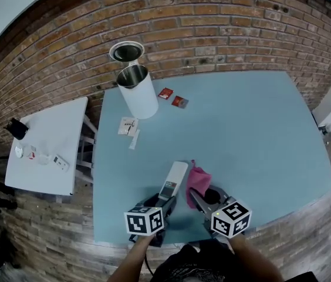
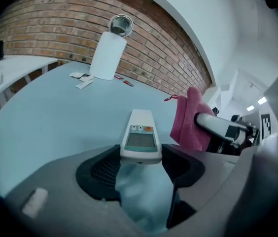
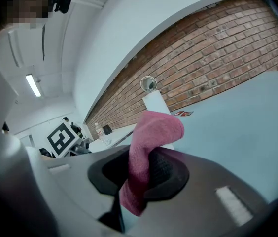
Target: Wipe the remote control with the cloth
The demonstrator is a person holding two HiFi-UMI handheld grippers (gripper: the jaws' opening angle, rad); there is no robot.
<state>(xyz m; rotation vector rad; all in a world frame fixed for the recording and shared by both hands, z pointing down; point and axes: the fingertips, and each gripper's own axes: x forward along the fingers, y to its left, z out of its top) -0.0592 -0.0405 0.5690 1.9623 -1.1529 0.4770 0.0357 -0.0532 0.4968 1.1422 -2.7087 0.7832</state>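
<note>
- Two grips are set: the left gripper (image 2: 140, 166) clamps the near end of the remote control (image 2: 140, 136), whose long axis runs straight out ahead of its jaws.
- The right gripper (image 3: 140, 171) pinches the pink cloth (image 3: 155, 131), which hangs just right of the remote, seemingly not touching it.

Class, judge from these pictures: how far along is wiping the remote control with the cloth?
Done: the left gripper is shut on the remote control, and the right gripper is shut on the pink cloth. In hand: the cloth hangs just beside the remote, apparently not touching it. Left: the wiping itself.
</note>
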